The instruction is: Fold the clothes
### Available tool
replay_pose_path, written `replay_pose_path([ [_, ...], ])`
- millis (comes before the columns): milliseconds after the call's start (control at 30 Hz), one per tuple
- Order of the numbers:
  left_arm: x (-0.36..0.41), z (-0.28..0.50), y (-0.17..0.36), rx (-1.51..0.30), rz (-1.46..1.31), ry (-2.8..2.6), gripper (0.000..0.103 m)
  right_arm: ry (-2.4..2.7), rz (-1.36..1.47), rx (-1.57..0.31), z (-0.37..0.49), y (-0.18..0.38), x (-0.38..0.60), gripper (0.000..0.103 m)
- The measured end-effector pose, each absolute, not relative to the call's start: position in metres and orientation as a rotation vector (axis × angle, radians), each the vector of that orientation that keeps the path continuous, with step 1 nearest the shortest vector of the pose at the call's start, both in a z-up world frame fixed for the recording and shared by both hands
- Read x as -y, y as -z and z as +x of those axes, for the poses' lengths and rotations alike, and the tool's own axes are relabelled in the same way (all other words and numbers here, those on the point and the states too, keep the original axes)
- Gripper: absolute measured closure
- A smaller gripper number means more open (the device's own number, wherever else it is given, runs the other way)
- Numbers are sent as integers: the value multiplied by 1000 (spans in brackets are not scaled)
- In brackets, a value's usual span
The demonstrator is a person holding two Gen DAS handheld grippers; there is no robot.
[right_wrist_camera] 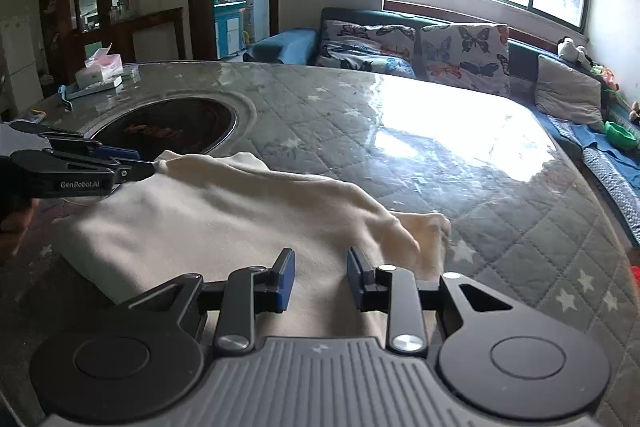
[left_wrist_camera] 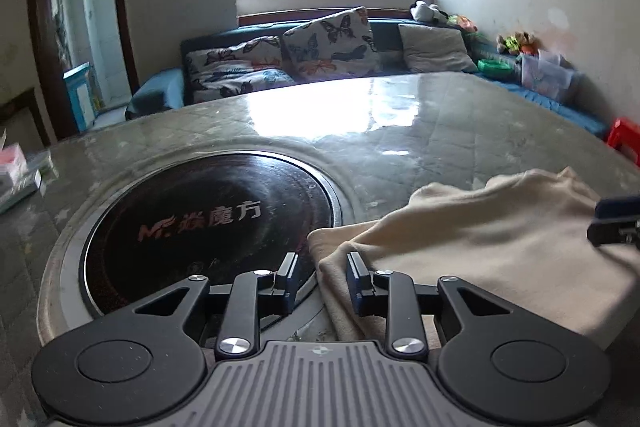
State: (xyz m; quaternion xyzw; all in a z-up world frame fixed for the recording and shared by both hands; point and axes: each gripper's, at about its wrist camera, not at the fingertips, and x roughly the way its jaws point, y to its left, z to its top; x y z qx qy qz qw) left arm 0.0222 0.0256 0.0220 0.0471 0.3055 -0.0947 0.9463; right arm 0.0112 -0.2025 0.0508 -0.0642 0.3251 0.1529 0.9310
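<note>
A cream garment [left_wrist_camera: 480, 239] lies folded in a thick pad on the quilted, glossy table [left_wrist_camera: 440, 131], its left edge lapping the black round hob [left_wrist_camera: 208, 219]. My left gripper [left_wrist_camera: 323, 267] is open, and the garment's near-left edge lies loose between its blue pads without being pressed. My right gripper [left_wrist_camera: 600, 223] pokes in at the right edge. In the right wrist view the right gripper [right_wrist_camera: 320, 267] is open just above the garment [right_wrist_camera: 220, 219], nothing pinched. There the left gripper [right_wrist_camera: 144, 165] reaches in from the left to the garment's far-left corner beside the hob [right_wrist_camera: 168, 123].
A tissue box and small packets [right_wrist_camera: 98, 71] sit at the table's far-left corner. A sofa with butterfly cushions [right_wrist_camera: 460, 51] runs behind the table [right_wrist_camera: 500, 195] under the window. A red stool [left_wrist_camera: 624, 139] stands at right. A person's hand [right_wrist_camera: 16, 227] shows at left.
</note>
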Motion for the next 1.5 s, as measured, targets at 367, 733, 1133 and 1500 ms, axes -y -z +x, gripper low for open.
replay_pose_path([
  [367,-11,-46,-36,-590,93,324,75,-426,-160,-626,-24,-61,175,74],
  [733,-12,-64,-25,-578,101,295,74,-479,-221,-632,-34,-46,143,74],
  [1133,-24,-63,-24,-605,30,281,63,-319,-44,-669,-34,-48,208,68],
  [1500,-35,-62,-31,-625,-36,256,49,-307,42,-663,-22,-49,215,25],
])
